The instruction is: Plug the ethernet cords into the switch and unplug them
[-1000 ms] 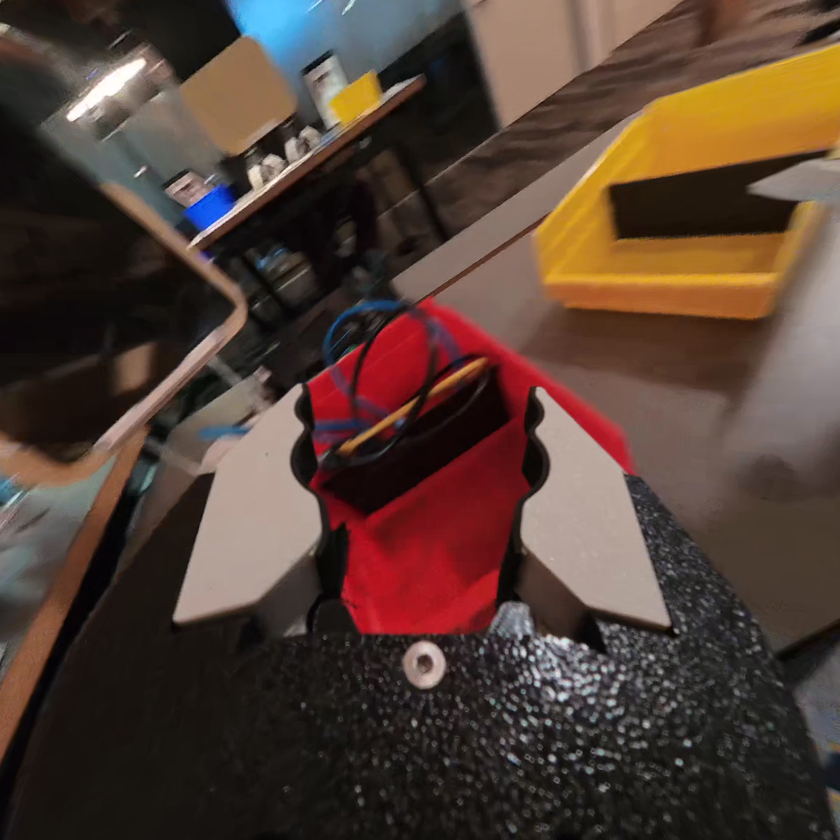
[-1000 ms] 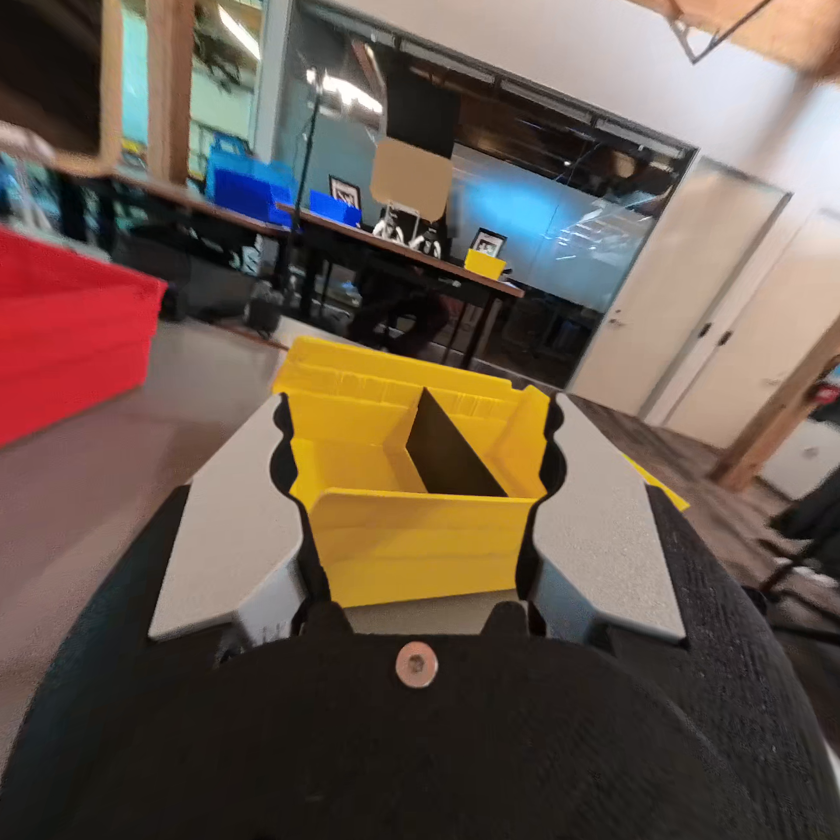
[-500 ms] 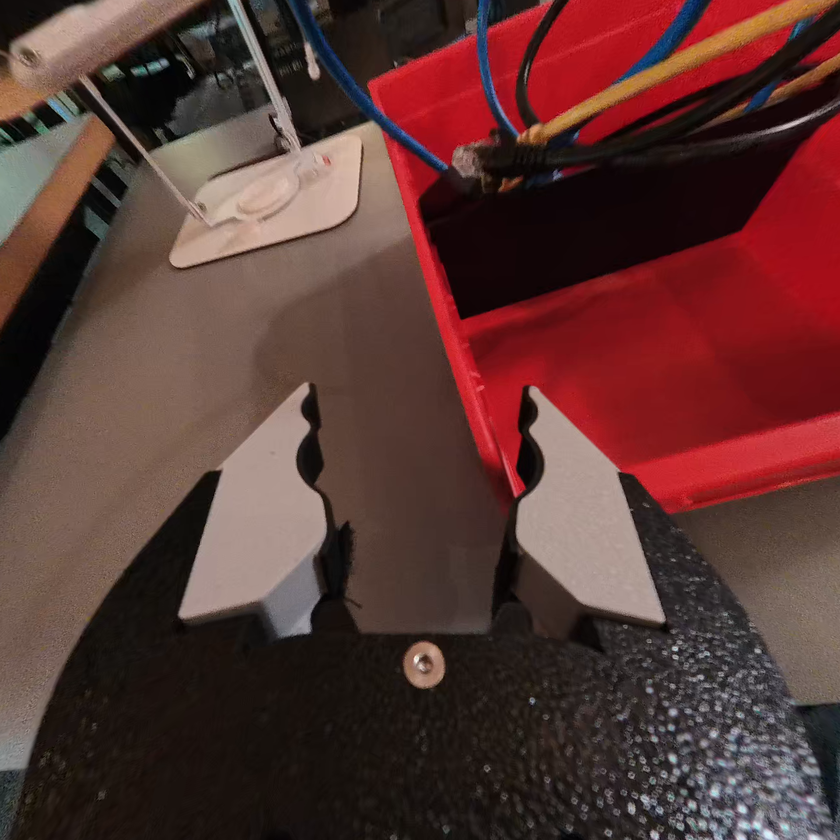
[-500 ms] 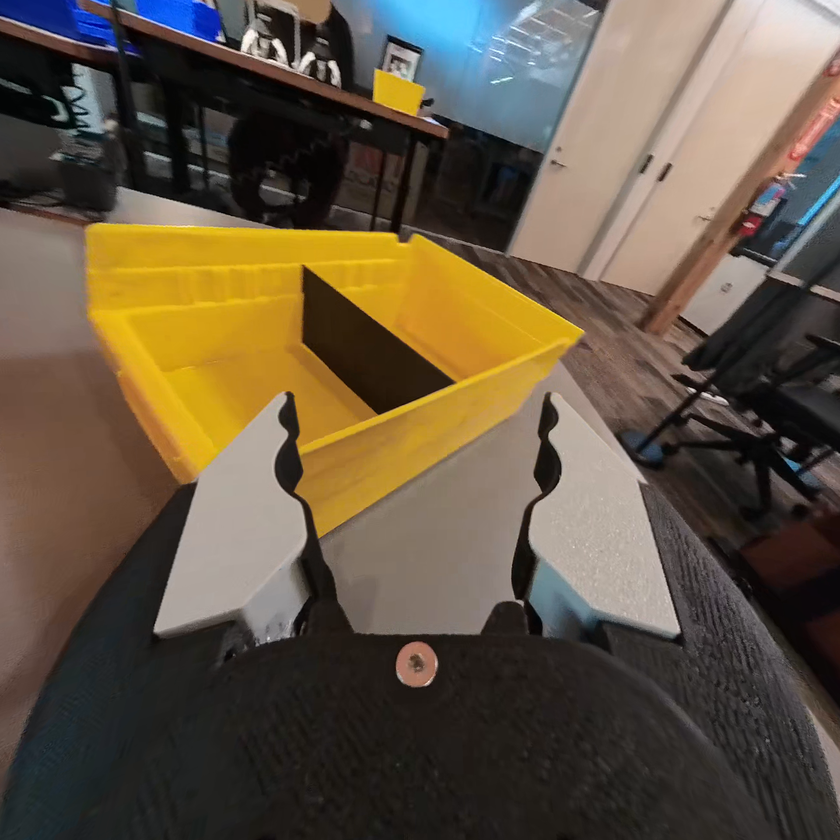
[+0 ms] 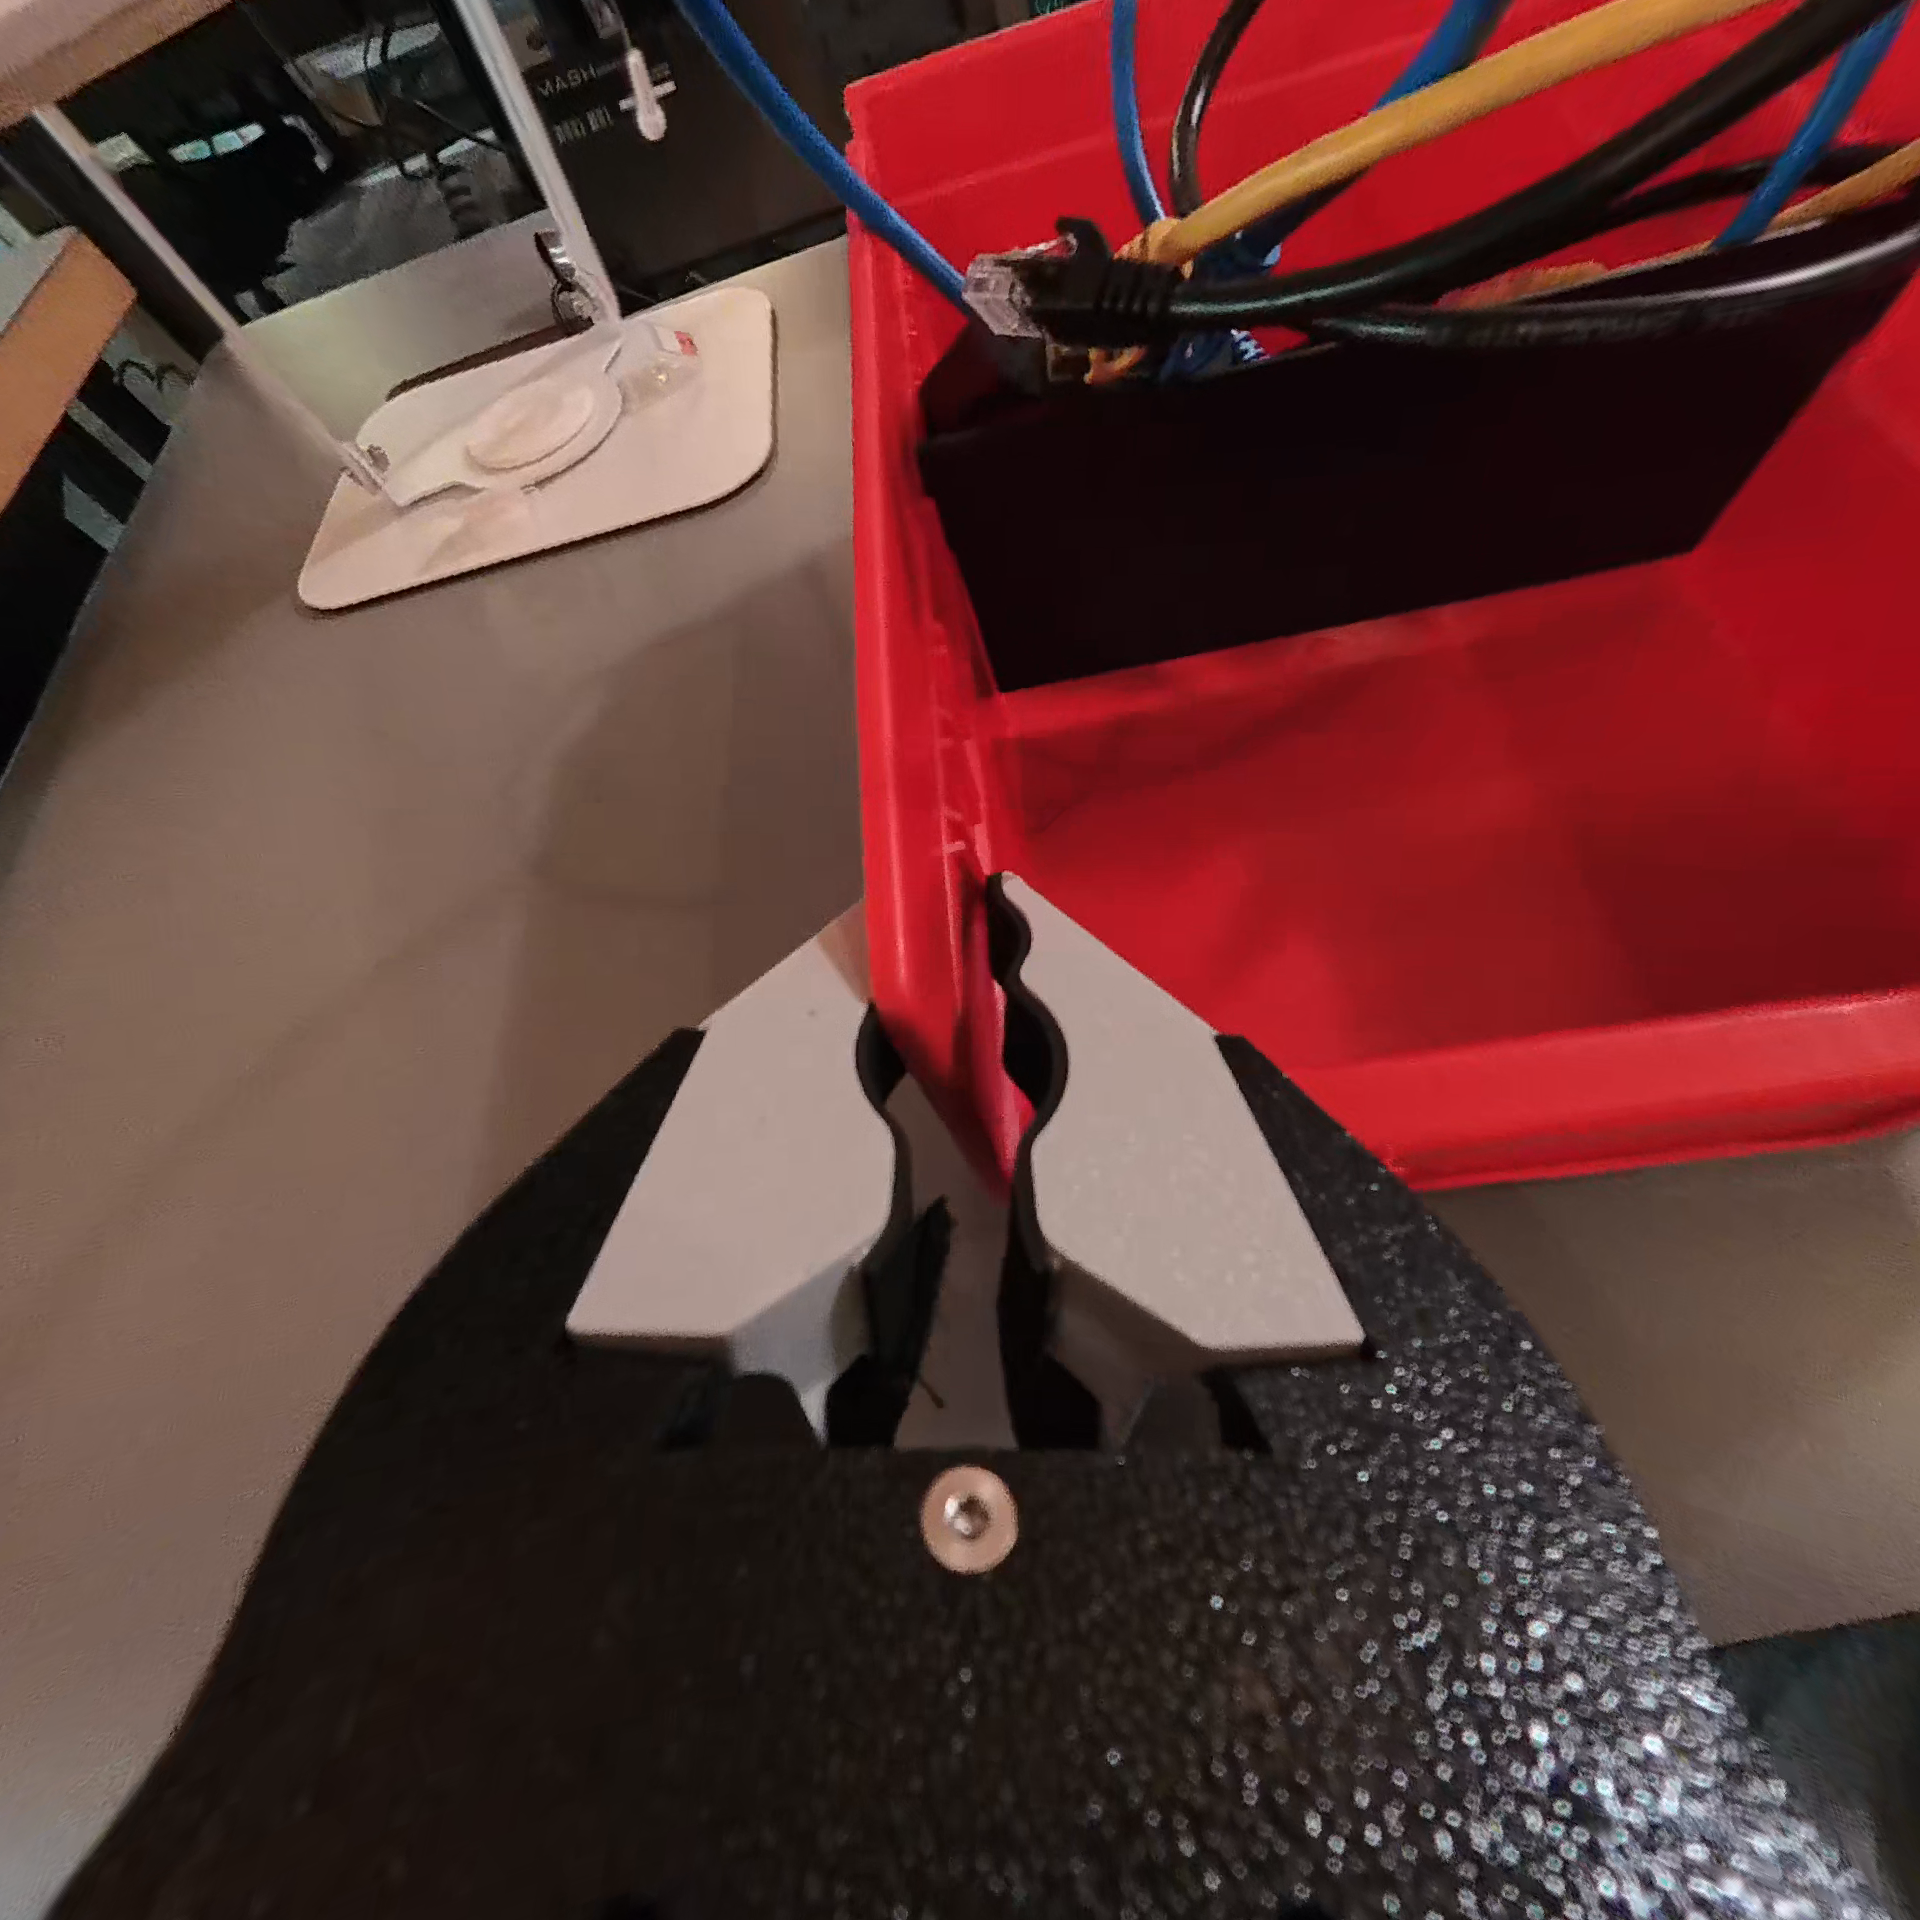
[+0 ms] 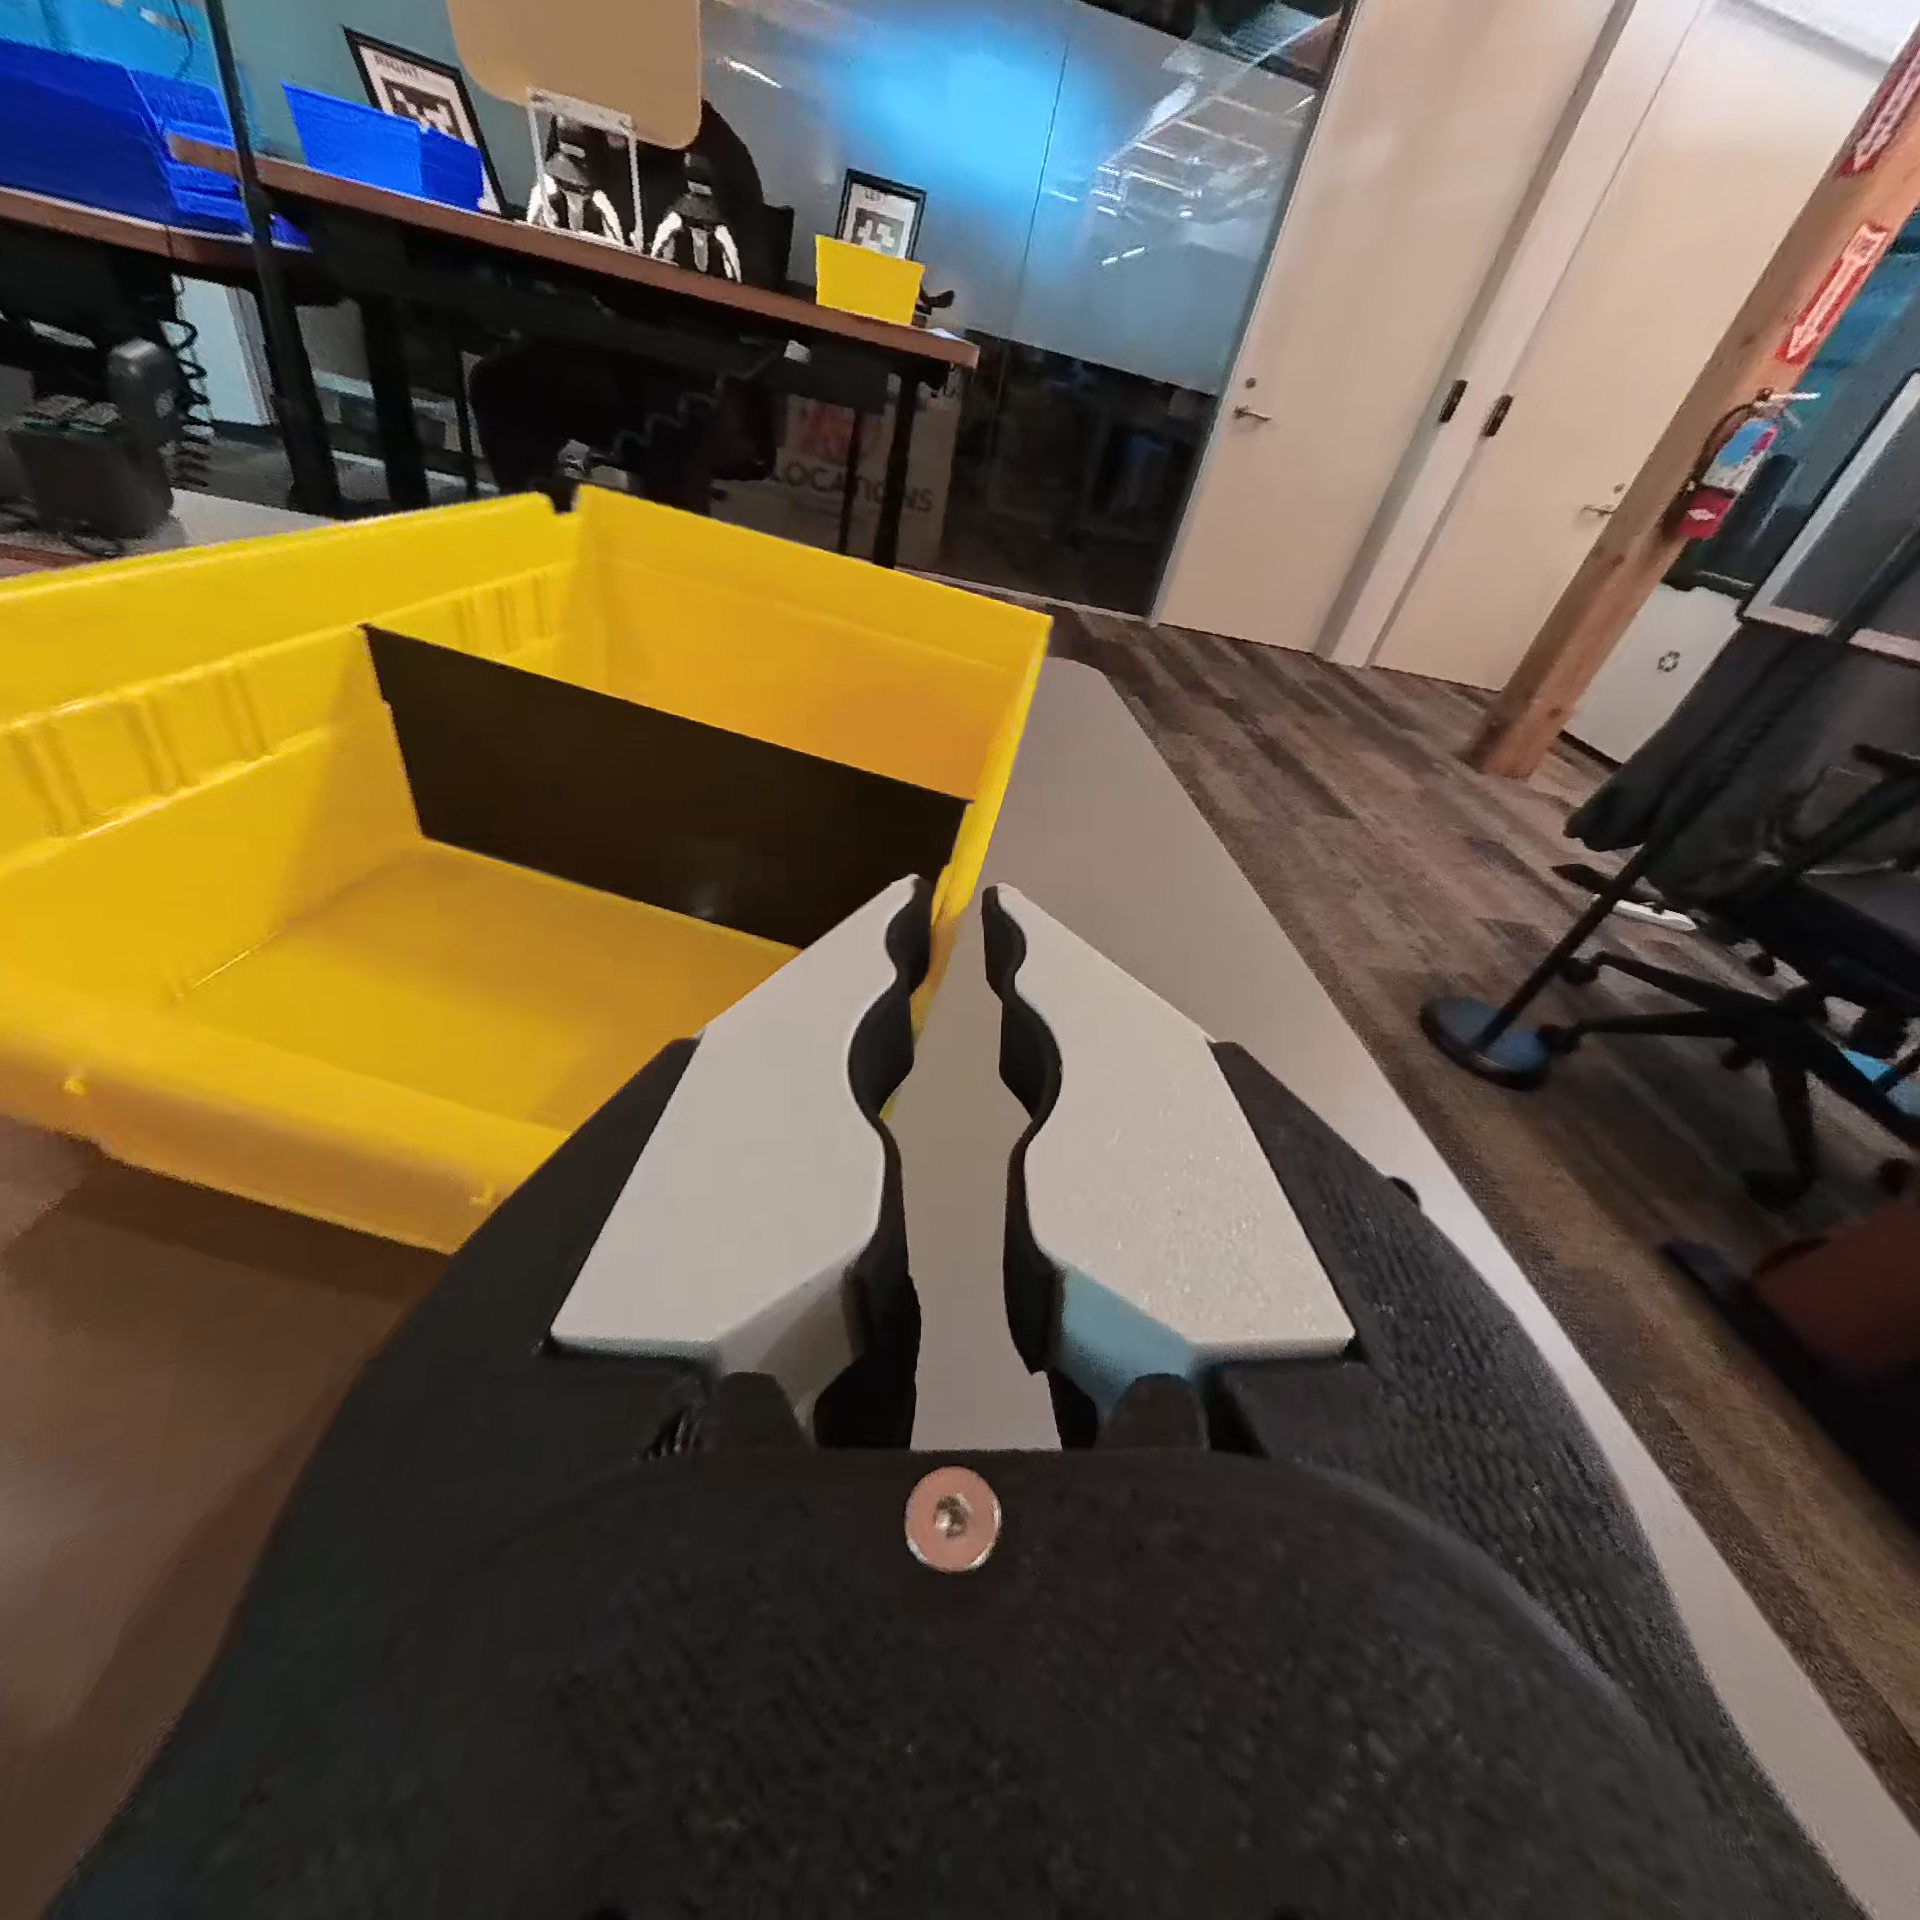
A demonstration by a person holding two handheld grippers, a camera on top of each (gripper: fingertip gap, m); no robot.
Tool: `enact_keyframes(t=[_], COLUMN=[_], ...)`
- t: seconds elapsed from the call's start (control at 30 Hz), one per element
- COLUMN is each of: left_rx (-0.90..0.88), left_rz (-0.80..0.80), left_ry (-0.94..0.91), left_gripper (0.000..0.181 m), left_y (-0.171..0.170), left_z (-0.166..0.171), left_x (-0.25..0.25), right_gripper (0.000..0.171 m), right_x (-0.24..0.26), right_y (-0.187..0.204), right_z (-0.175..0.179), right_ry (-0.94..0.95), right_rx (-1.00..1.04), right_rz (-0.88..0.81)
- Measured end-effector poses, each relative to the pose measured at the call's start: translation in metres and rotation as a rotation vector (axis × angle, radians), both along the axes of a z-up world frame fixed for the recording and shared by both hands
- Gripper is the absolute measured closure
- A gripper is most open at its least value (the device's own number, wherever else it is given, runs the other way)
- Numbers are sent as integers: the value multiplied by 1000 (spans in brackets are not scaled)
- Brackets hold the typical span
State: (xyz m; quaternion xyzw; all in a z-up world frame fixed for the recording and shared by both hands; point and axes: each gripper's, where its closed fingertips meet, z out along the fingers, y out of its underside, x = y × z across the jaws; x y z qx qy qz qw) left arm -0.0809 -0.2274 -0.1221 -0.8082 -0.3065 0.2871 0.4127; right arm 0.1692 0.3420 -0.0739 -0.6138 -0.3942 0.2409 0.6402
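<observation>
Several ethernet cords (image 5: 1299,197), black, yellow and blue, lie in the back compartment of a red bin (image 5: 1558,1081), behind a black divider (image 5: 1351,499). One black-booted plug (image 5: 1049,286) pokes out at the bin's left wall. My left gripper (image 5: 920,914) is shut on that left wall near the front corner, one finger outside and one inside. My right gripper (image 6: 951,894) is shut on the right wall of a yellow bin (image 6: 260,1122), whose near compartment is empty, next to its black divider (image 6: 665,790). No switch is in view.
Both bins stand on a grey table (image 5: 416,831). A white stand base (image 5: 561,457) sits left of the red bin. The table's right edge (image 6: 1455,1195) runs just beside the yellow bin. An office chair (image 6: 1766,883) and desks stand beyond. My right fingertips sit around 60 cm from my left ones. My left tips are roughly 35 cm from the white stand base (image 5: 561,457).
Both grippers were open half a second ago and have closed. The left shifted right onto the red bin's wall. The right moved onto the yellow bin's right wall.
</observation>
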Motion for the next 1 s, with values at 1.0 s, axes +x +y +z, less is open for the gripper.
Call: enact_keyframes(t=[1.0], left_rx=[-220], left_rz=[-15], left_ry=[-80], left_gripper=[126], left_y=[16], left_z=[151], left_x=[-57], right_gripper=[144], right_x=[-51], right_y=[-201], right_z=[49], right_ry=[182], right_rx=[575], right_rz=[495])
